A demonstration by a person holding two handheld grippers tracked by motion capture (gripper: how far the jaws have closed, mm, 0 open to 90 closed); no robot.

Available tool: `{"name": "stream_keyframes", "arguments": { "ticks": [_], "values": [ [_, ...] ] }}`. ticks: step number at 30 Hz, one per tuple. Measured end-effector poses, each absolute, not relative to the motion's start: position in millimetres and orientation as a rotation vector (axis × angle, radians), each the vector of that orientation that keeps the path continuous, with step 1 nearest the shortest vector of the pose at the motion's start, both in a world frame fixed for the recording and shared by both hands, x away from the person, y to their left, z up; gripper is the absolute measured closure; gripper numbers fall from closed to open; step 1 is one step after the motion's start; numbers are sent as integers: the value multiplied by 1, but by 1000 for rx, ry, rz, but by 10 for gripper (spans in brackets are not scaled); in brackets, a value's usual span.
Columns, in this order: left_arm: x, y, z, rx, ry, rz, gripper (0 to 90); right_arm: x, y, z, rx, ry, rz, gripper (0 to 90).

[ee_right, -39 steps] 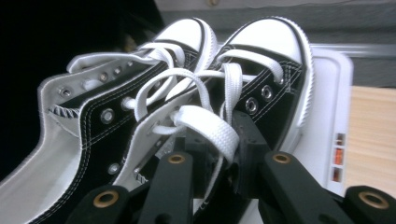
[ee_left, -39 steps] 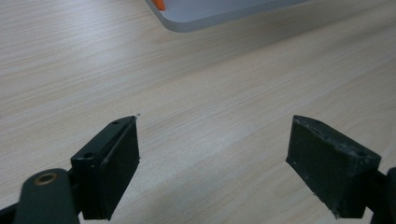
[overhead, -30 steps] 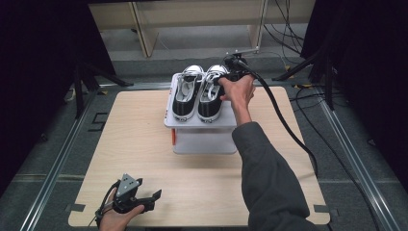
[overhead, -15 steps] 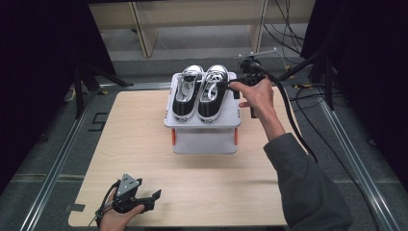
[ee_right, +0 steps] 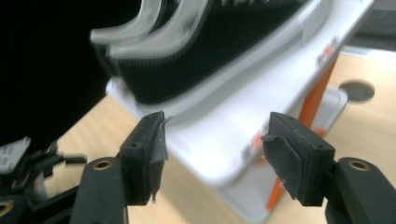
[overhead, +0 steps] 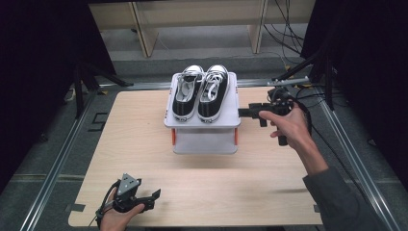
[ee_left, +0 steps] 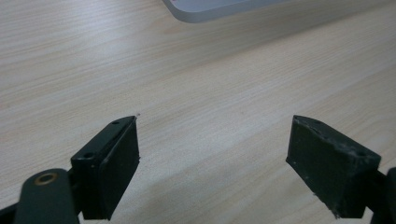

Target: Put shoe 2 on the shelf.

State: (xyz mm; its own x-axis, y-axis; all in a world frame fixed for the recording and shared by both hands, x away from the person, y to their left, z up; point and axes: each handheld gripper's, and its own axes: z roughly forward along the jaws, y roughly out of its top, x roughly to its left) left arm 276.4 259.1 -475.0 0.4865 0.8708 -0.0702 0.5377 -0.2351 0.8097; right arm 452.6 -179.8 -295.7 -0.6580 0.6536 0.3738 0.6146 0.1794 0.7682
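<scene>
Two black-and-white sneakers, the left shoe [overhead: 185, 94] and the right shoe [overhead: 212, 94], stand side by side on a white stand [overhead: 204, 142] with orange side parts at the table's far middle. My right gripper [overhead: 249, 113] hovers just right of the stand's top, pointing left at it. Its jaws have just been opening and stand open with nothing between them. In the right gripper view, the right gripper [ee_right: 212, 135] faces the stand's corner [ee_right: 243, 126], with the blurred shoes [ee_right: 187, 56] above. The left gripper [overhead: 153, 195] rests open at the near left; in its own view it [ee_left: 212, 144] is open over bare wood.
The wooden table [overhead: 240, 192] has metal rails along both sides [overhead: 57, 159]. Black cables [overhead: 308, 91] trail from the right gripper past the far right corner. A wooden shelf frame [overhead: 144, 33] stands behind the table. The stand's edge [ee_left: 219, 7] shows at the top of the left gripper view.
My right gripper has drawn away from the right shoe, moving right, nearer and a little down beside the stand, and its jaws have opened. The left gripper has stayed put.
</scene>
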Motion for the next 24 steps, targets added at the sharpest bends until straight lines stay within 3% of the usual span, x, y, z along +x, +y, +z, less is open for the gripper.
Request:
{"name": "stream_keyframes", "arguments": {
  "ticks": [12, 24],
  "values": [
    [278, 260, -475, 1933, 1123, 535, 161, 400, -223, -347, 1237, 2382, 1506, 342],
    [276, 260, -476, 1956, 1147, 525, 161, 364, -238, -387, 1247, 2405, 1498, 267]
  ]
}}
